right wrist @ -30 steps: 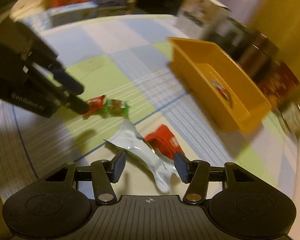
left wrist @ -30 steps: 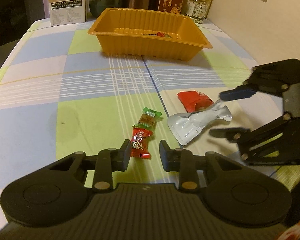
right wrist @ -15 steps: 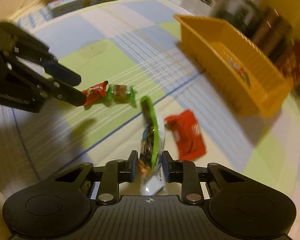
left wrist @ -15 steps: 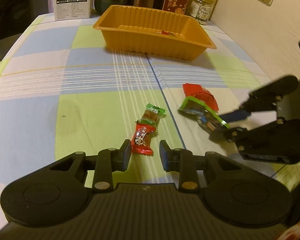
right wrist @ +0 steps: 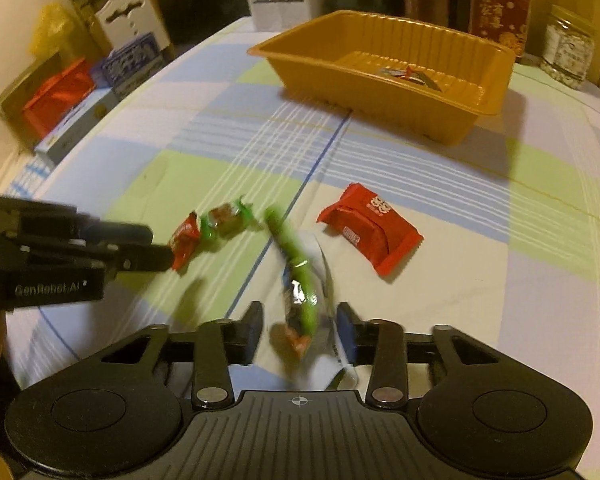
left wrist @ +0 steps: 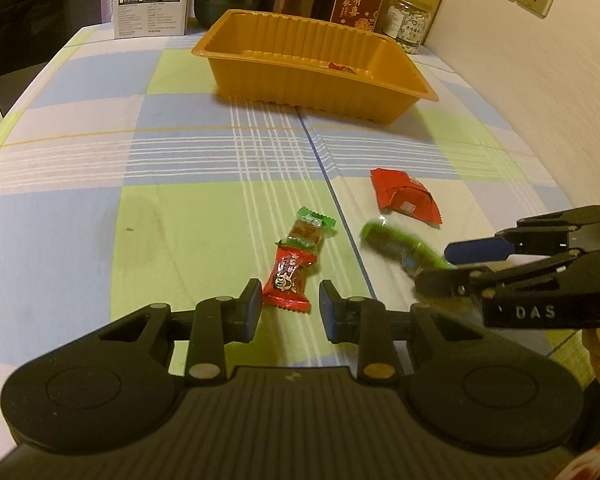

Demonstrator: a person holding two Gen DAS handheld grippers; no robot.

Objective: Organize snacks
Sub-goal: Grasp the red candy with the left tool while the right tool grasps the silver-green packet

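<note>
Right tool parted round crinkly green-edged foil pouch | left tool open | ribbed orange plastic tray

The tray sits near the table's back edge. Two candies lie touching mid-table, a packet to their right.

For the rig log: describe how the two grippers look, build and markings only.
Both are matte black plastic with linkage arms, round discs on a ribbed base, and brass-coloured pivot pins. The left gripper has dark blue pads and white GenRobot.AI lettering on its side. The right gripper has blue pads and shows "DAS". No cables visible.
</note>
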